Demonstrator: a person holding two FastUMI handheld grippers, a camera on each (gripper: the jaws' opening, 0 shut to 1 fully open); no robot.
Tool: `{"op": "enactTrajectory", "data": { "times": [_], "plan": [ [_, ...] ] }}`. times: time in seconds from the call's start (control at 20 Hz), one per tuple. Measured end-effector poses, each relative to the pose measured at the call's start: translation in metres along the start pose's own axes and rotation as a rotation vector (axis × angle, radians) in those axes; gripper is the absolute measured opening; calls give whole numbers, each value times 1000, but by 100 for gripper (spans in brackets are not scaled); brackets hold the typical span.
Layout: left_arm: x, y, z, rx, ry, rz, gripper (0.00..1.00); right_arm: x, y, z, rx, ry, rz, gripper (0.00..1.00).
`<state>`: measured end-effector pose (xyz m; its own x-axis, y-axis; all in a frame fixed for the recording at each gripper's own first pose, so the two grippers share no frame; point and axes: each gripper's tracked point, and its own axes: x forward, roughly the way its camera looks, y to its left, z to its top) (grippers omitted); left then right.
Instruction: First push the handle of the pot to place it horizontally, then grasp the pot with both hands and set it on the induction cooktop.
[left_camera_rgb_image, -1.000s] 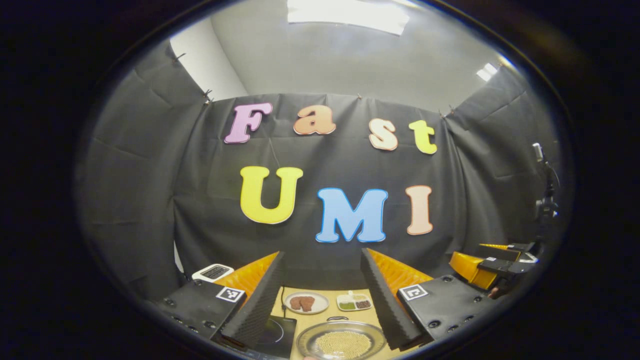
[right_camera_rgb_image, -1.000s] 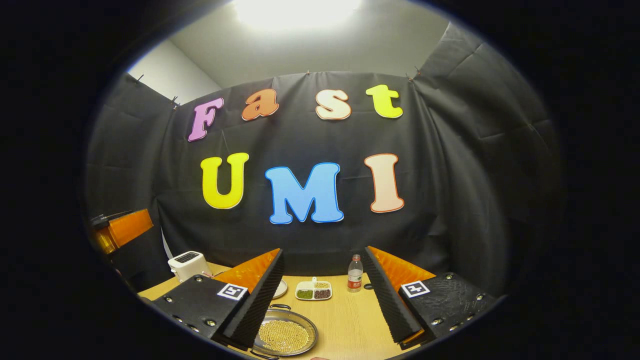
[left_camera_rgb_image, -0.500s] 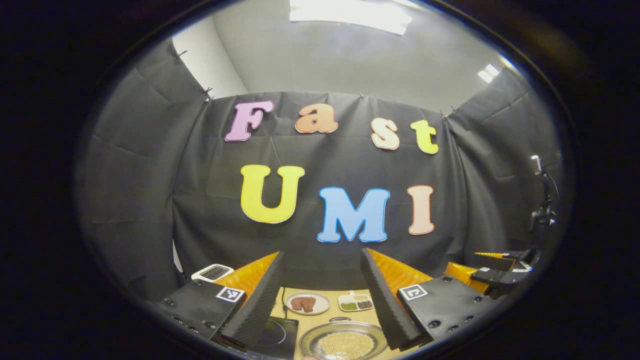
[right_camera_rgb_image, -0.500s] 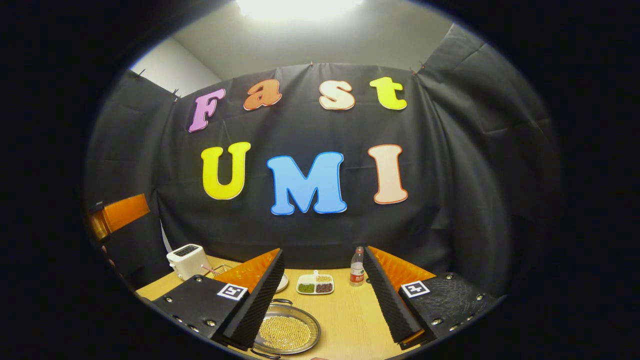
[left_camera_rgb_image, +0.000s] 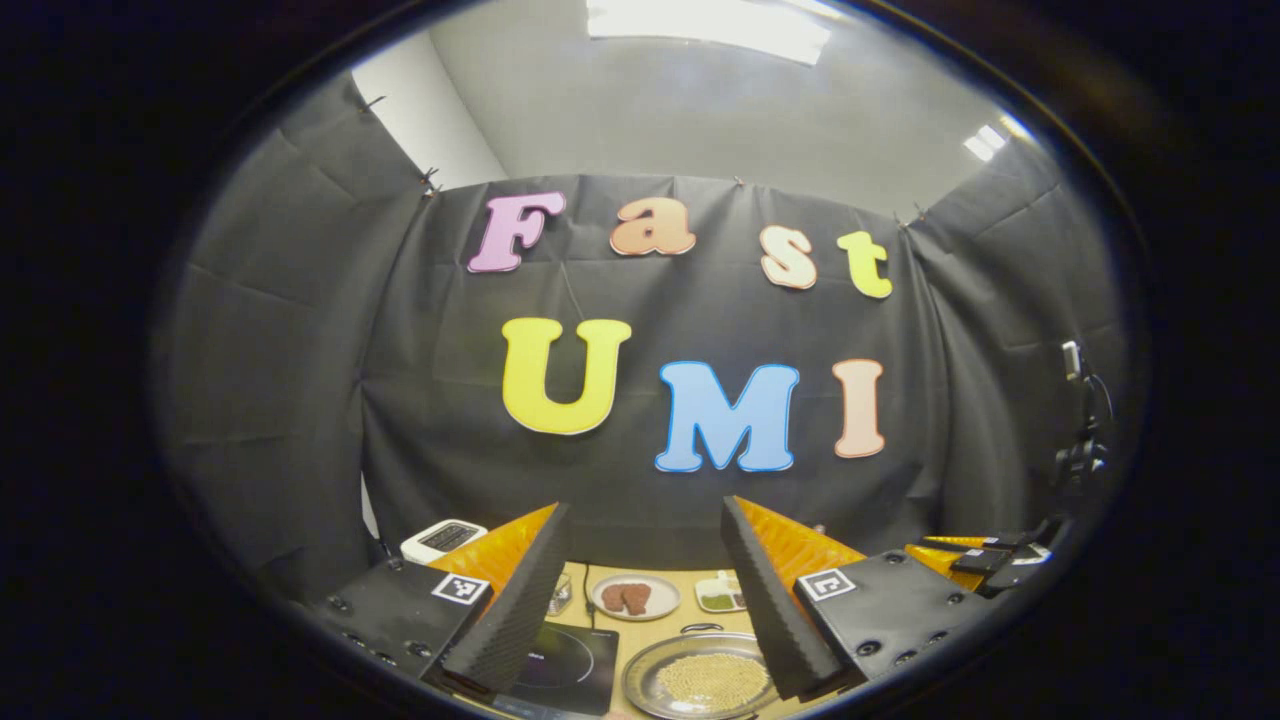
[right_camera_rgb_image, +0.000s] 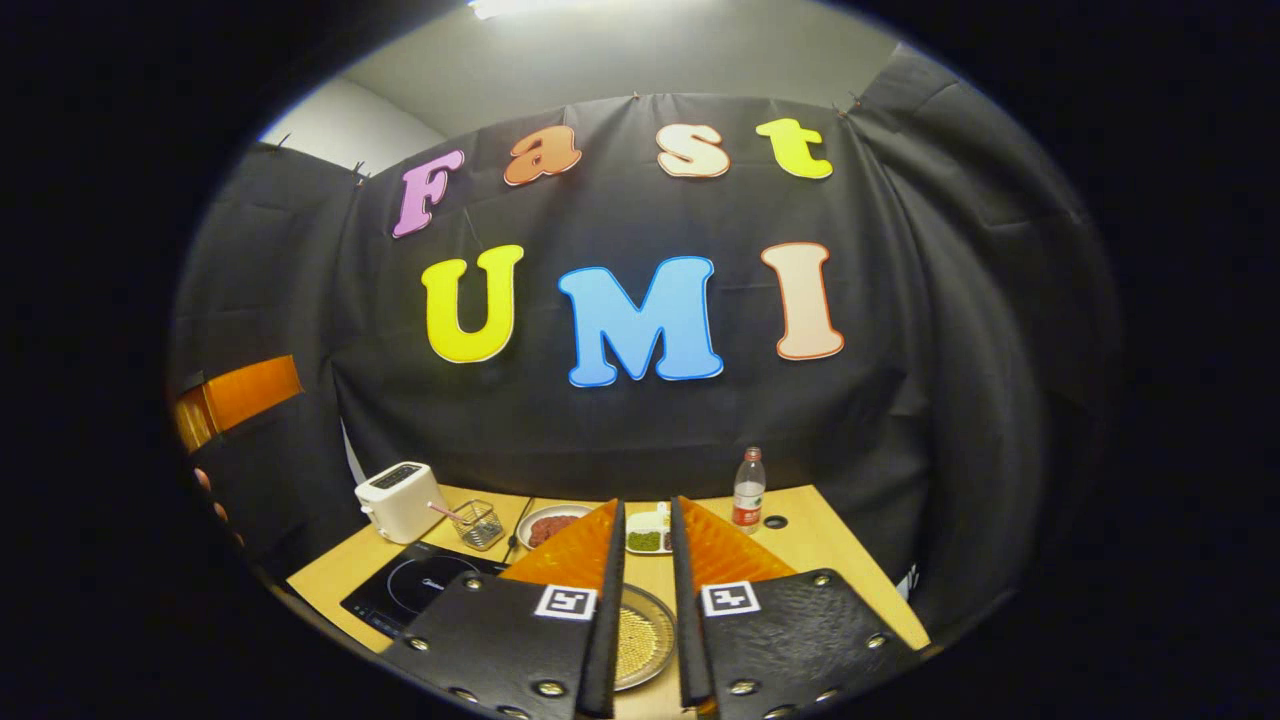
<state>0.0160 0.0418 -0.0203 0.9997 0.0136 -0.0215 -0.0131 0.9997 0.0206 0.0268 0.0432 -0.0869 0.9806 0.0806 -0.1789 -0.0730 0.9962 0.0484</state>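
A shallow metal pot (left_camera_rgb_image: 700, 680) of yellow grains sits on the wooden table, a loop handle (left_camera_rgb_image: 702, 628) at its far rim. The black induction cooktop (left_camera_rgb_image: 560, 655) lies just left of it. My left gripper (left_camera_rgb_image: 644, 505) is open wide above the table's near side, with nothing between its fingers. In the right gripper view, my right gripper (right_camera_rgb_image: 647, 502) has its fingers drawn together to a narrow slit with nothing in it; the pot (right_camera_rgb_image: 640, 640) shows through that slit, and the cooktop (right_camera_rgb_image: 415, 585) lies to its left.
A white toaster (right_camera_rgb_image: 400, 500), a wire basket (right_camera_rgb_image: 478, 522), a plate of meat (right_camera_rgb_image: 550, 525), a divided dish (right_camera_rgb_image: 648, 538) and a bottle (right_camera_rgb_image: 747, 490) stand along the table's far side. The other gripper (right_camera_rgb_image: 240, 395) hangs at the left.
The right gripper's fingers have gone from wide apart to nearly touching, and its view has tilted down over the table. The left gripper has shifted slightly and stays open.
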Motion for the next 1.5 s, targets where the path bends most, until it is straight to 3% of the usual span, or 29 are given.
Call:
{"op": "enactTrajectory", "data": {
  "times": [0.1, 0.2, 0.3, 0.45, 0.5, 0.85, 1.5],
  "plan": [
    [-6, 7, 2, -9, -1, 11, 99, 3, 6, -12, 10, 28, 24, 11],
    [-10, 14, 2, -14, 0, 17, 99, 0, 5, -26, 10, 78, 16, 5],
    [-14, 19, 3, -6, -2, 28, 99, 1, 13, -45, 1, 142, 36, 6],
    [-20, 27, 0, -8, 3, 40, 99, -3, 39, -94, 69, 322, 124, 6],
    [-23, 29, 0, -12, 4, 44, 94, -4, 44, -108, 97, 377, 144, 6],
    [-39, 50, -4, -20, 4, 80, 96, -16, 75, -197, 196, 711, 250, 6],
    [-53, 84, -17, -14, 41, 146, 96, -29, 132, -290, 124, 960, 350, 6]
  ]
}}
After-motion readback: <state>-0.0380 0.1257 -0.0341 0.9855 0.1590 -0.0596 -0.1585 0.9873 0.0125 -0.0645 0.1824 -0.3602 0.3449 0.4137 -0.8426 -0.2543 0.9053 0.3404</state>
